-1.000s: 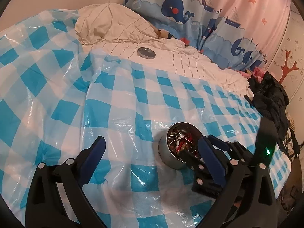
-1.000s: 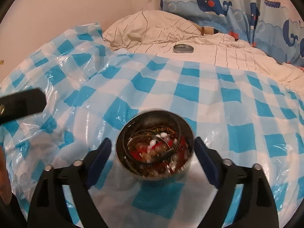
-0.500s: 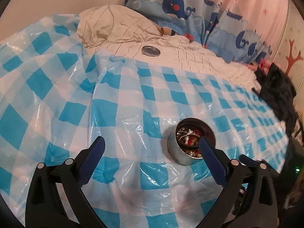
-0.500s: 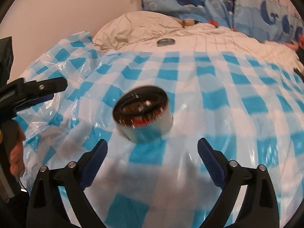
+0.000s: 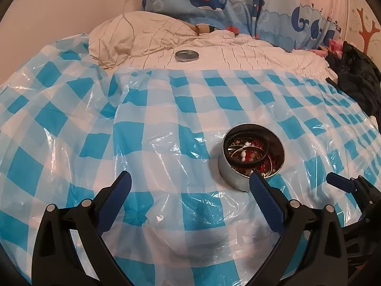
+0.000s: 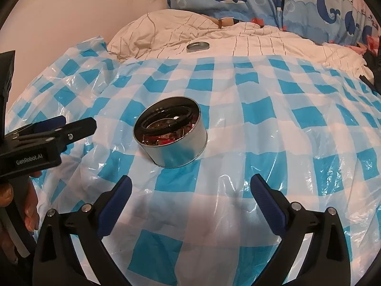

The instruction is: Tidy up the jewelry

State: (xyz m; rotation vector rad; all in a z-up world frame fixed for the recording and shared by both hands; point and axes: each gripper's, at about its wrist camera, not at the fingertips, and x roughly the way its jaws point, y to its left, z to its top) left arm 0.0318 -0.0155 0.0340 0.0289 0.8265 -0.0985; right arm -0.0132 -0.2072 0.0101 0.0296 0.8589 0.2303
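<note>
The round metal tin [image 6: 170, 132] stands upright on the blue-checked plastic sheet [image 6: 273, 124] that covers the bed. It is filled with jewelry [image 5: 252, 153]: beads, red pieces, thin wire and a dark coiled band along the inner wall. No piece lies on the sheet outside the tin. The tin has no cover on it. A flat metal lid [image 5: 186, 55] lies well apart, on the white striped bedding [image 5: 250, 54] beyond the far edge of the sheet.

Judged step: collection into the tin appears complete, and the tin is not yet closed. The next move probably calls for fetching the lid from the bedding and seating it flat on the rim. One claw would need to steady the tin wall, because the soft bed and slick sheet give poor support and the tin could tip or slide.

Pose:
- The right gripper [image 6: 190, 184] hovers low over the sheet, just short of the tin. Its fingers are spread wide and hold nothing.
- The left gripper [image 5: 190, 181] is level, to the left of the tin. Its fingers are also spread wide and empty. Its right fingertip [image 5: 258, 178] overlaps the tin's near rim in the left wrist view; contact cannot be told.
</note>
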